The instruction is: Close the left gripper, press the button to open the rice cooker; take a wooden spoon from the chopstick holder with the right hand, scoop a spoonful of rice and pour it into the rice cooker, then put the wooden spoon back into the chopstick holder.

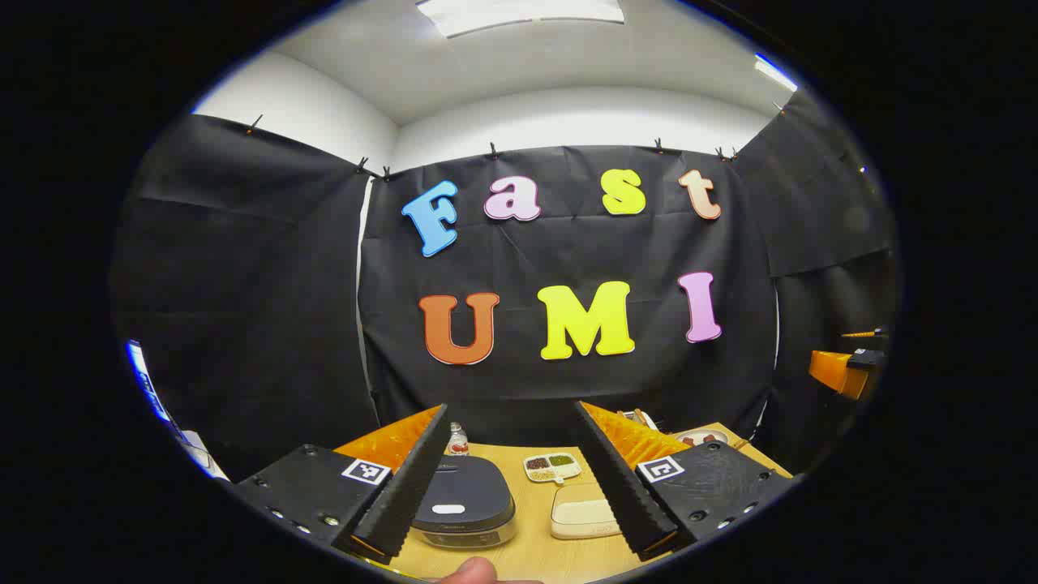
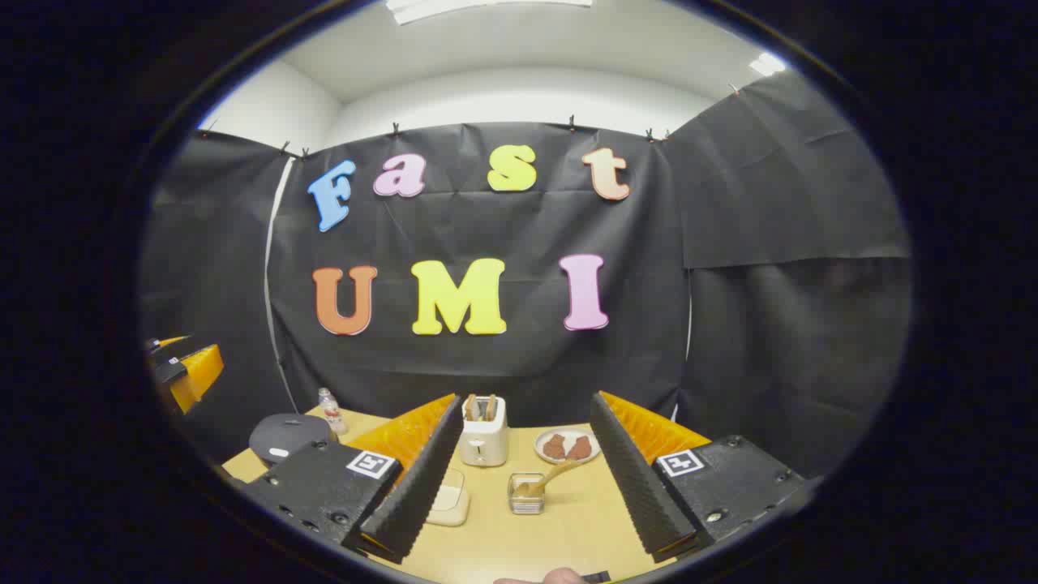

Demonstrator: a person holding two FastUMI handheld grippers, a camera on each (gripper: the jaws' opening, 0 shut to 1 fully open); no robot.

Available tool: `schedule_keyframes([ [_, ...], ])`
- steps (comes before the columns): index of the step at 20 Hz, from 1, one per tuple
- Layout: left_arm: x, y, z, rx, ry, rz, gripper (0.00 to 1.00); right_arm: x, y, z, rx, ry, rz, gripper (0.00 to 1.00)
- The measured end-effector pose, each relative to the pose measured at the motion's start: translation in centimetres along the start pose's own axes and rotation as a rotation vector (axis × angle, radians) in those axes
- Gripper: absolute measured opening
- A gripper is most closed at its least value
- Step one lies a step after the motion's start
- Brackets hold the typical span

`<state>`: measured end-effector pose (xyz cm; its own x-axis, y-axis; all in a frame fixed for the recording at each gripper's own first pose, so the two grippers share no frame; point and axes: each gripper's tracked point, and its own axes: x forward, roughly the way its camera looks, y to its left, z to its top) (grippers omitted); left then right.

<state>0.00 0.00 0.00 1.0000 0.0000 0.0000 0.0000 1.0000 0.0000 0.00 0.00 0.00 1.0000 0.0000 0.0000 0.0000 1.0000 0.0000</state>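
Note:
The rice cooker [image 1: 462, 503] sits low between my left gripper's fingers, its dark lid shut, with a pale button [image 1: 448, 509] at its front. My left gripper [image 1: 512, 414] is open and well above the table. Beside the cooker lies a white tub of rice [image 1: 584, 519]. In the right gripper view a wooden spoon [image 2: 555, 474] leans in a small metal holder [image 2: 525, 495] on the table. My right gripper [image 2: 525, 401] is open, high and short of the holder. The cooker [image 2: 284, 438] and the rice tub [image 2: 450, 499] lie off to its left.
A white toaster [image 2: 484, 434] and a plate with brown pieces [image 2: 568, 446] stand behind the holder. A divided dish of beans [image 1: 551, 468] and a small bottle [image 1: 456, 440] sit behind the cooker. The other gripper [image 2: 182, 369] hovers at far left.

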Motion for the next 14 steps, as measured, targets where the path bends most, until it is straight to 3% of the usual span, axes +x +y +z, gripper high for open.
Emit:
schedule_keyframes([
  [1, 0.0, 0.1, 0.0, 0.004, 0.004, 0.003, 0.95, 0.0, 0.2, 0.1, 0.002, 0.007, 0.003, 0.96],
  [14, 1.1, 0.8, 1.4, 0.006, -0.007, 0.033, 0.95, 0.6, 0.7, 2.3, -0.006, -0.004, -0.002, 1.00],
])
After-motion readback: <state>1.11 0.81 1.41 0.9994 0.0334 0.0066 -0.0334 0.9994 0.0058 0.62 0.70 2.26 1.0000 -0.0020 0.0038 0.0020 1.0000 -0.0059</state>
